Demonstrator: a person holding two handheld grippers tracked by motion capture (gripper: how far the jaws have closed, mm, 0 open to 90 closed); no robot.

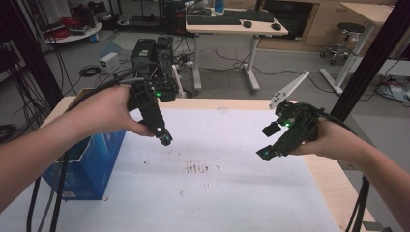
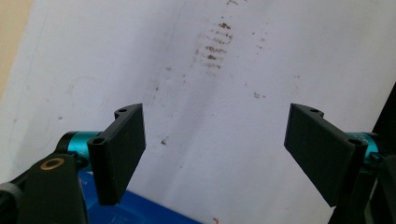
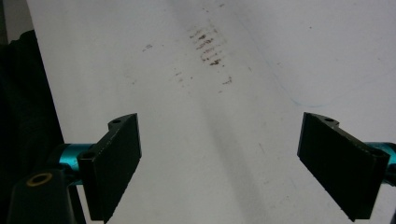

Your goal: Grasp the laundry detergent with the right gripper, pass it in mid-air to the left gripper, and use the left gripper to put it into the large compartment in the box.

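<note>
Beside the blue box [image 1: 92, 162] at the sheet's [image 1: 227, 193] left edge, we hold the left gripper [image 1: 164, 138] just right of it, nearer than the right gripper [image 1: 265, 152], both spread wide and empty.

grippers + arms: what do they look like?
Both the left gripper and the right gripper have black bodies, flat black rectangular jaw pads on teal mounts, green indicator lights and black cables. The right carries a grey three-cornered plate. Forearms are bare, no sleeves or gloves.
</note>
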